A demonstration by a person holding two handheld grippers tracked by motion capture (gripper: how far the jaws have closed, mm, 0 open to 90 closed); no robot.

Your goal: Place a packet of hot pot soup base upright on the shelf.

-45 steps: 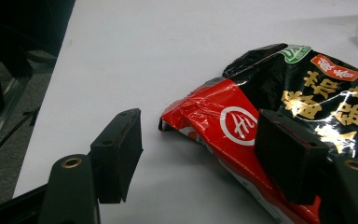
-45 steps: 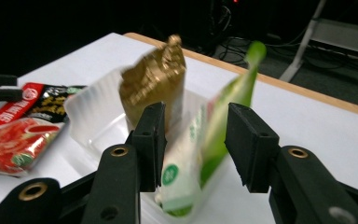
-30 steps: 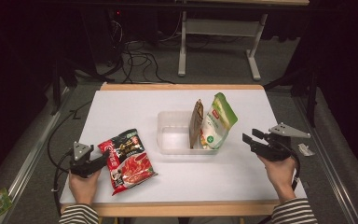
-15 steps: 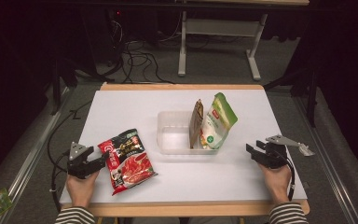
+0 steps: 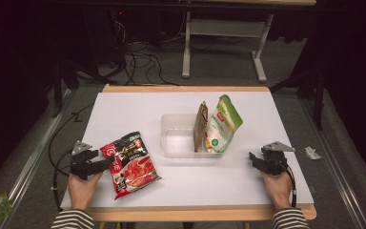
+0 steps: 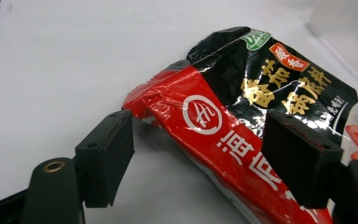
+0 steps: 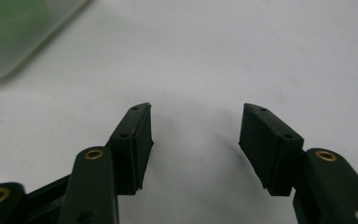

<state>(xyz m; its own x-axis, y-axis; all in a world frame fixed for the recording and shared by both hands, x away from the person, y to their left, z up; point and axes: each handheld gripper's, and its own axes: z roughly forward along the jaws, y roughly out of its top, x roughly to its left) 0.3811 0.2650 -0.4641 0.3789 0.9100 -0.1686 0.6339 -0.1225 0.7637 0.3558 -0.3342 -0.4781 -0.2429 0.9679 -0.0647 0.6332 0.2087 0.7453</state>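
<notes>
A red and black snack packet [image 5: 132,164] [image 6: 242,116] lies flat on the white table [image 5: 138,109] at the front left. My left gripper [image 5: 106,162] [image 6: 198,154] rests at its left edge with its jaws straddling the packet's corner. They have just been opening, and the pads [image 6: 107,156] do not press on it. At the front right, my right gripper [image 5: 252,158] [image 7: 196,140] sits low over bare table. Its jaws have also just been opening, with nothing between them.
A clear plastic tub [image 5: 178,138] [image 7: 14,32] stands mid-table. A brown packet [image 5: 201,125] and a green and white pouch [image 5: 223,123] stand upright at its right end. Cables trail off the table's left side. A small scrap [image 5: 313,152] lies right of the table.
My right gripper has come down from above the table to just over its surface, jaws spreading wider. The left hand has stayed at the packet, its jaws slightly wider.
</notes>
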